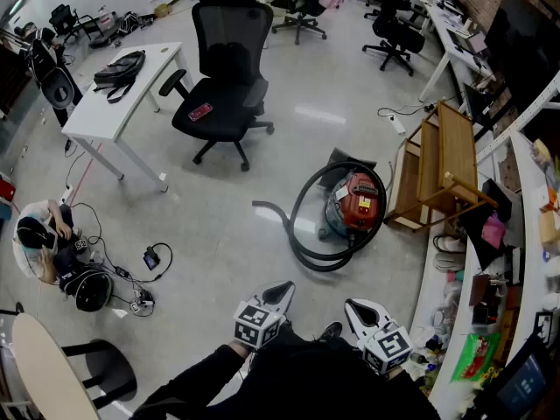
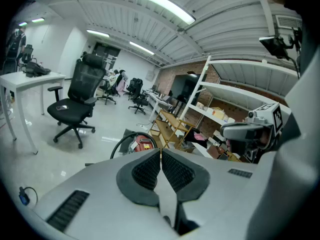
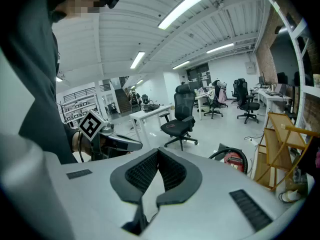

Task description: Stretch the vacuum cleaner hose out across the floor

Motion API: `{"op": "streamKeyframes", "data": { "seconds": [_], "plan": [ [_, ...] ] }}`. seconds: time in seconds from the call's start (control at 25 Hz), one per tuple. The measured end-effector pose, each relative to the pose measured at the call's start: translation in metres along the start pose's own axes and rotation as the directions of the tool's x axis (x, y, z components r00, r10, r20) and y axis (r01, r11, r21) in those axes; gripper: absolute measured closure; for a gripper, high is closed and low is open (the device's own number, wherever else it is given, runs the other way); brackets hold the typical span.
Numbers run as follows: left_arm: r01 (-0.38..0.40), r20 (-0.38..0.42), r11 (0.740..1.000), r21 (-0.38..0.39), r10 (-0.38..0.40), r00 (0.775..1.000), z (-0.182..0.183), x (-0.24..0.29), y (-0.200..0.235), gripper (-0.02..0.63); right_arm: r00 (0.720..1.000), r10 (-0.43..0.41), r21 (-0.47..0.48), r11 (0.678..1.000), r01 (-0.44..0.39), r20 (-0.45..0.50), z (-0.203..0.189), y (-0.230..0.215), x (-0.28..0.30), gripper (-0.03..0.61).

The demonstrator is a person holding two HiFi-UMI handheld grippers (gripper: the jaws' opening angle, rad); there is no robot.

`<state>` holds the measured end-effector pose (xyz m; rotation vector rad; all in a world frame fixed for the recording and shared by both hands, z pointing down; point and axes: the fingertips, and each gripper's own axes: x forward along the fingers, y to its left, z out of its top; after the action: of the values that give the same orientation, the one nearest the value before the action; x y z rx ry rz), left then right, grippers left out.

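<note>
A red canister vacuum cleaner (image 1: 357, 205) sits on the floor right of centre, its black hose (image 1: 302, 226) looped around it, the free end (image 1: 262, 206) trailing left. It also shows as the vacuum cleaner (image 2: 141, 143) in the left gripper view and the vacuum cleaner (image 3: 235, 159) in the right gripper view. My left gripper (image 1: 282, 290) and right gripper (image 1: 353, 305) are held close to my body at the bottom, well short of the hose. Both are shut with nothing between the jaws, as the left gripper (image 2: 160, 152) and right gripper (image 3: 158, 151) views show.
A black office chair (image 1: 226, 68) stands beyond the vacuum, with a white desk (image 1: 122, 94) to its left. A wooden rack (image 1: 442, 166) lies just right of the vacuum, beside a cluttered shelf (image 1: 525, 261). A person (image 1: 44, 239) sits on the floor at left among cables.
</note>
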<state>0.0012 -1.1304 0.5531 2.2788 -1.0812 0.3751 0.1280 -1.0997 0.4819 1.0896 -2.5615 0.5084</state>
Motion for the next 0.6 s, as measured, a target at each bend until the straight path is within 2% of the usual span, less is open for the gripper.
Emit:
{"op": "streamKeyframes", "data": {
  "seconds": [0.12,0.24,0.32,0.44,0.6],
  "plan": [
    [-0.018,0.038,1.0,-0.011,0.018,0.999,-0.001,-0.024,-0.025,0.586,1.0,0.011,-0.003,1.0,-0.011,0.005,-0.007,0.024,-0.023,0.565],
    [-0.013,0.056,1.0,-0.004,0.013,0.998,-0.016,-0.049,-0.069,0.586,0.999,0.031,-0.024,0.999,-0.031,0.037,-0.025,0.05,-0.06,0.565],
    [-0.009,0.05,1.0,0.024,0.008,0.999,-0.038,-0.061,-0.104,0.586,0.997,0.031,-0.027,0.999,-0.029,0.065,-0.043,0.063,-0.094,0.565],
    [-0.004,0.031,0.999,0.039,0.002,1.0,-0.081,-0.076,-0.165,0.586,0.996,0.019,0.023,0.999,-0.021,0.082,-0.085,0.077,-0.153,0.565],
    [0.04,-0.068,0.998,0.058,-0.037,0.997,-0.151,-0.098,-0.245,0.586,0.999,-0.006,0.148,0.989,-0.002,0.052,-0.159,0.095,-0.217,0.565]
  ]
}}
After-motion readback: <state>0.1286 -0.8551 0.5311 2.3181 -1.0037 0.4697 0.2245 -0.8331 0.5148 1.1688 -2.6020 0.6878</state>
